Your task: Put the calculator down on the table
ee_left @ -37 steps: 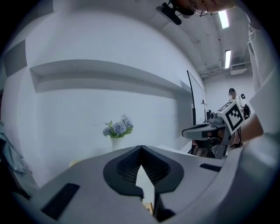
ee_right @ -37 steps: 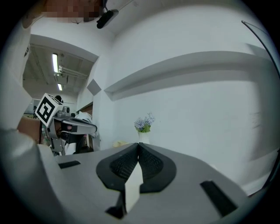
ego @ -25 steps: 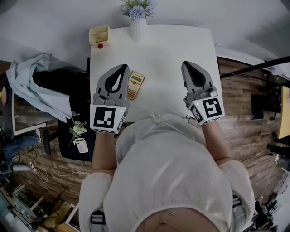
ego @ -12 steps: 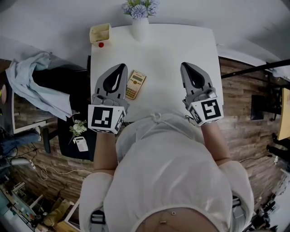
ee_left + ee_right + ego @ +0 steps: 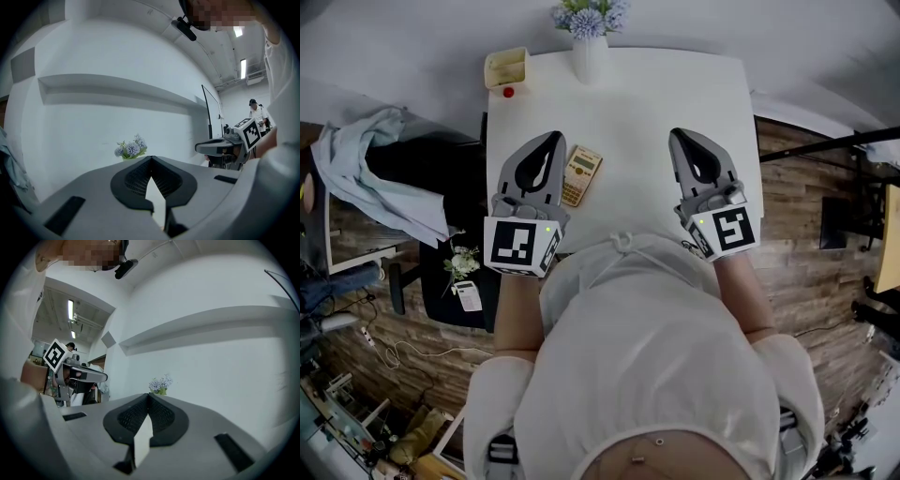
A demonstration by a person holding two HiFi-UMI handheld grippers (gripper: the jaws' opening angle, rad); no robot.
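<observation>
A yellow calculator (image 5: 580, 174) lies flat on the white table (image 5: 628, 103), just right of my left gripper (image 5: 551, 139) and apart from it. That gripper is shut with nothing between its jaws; in the left gripper view its tips (image 5: 151, 158) meet in front of the wall. My right gripper (image 5: 678, 137) hovers over the table's right half, also shut and empty, its tips (image 5: 149, 395) closed in the right gripper view. Both grippers point toward the far edge of the table.
A white vase of pale blue flowers (image 5: 587, 26) stands at the table's far edge. A small cream box (image 5: 507, 68) and a red object (image 5: 508, 93) sit at the far left corner. A dark chair with a light cloth (image 5: 380, 178) is left of the table.
</observation>
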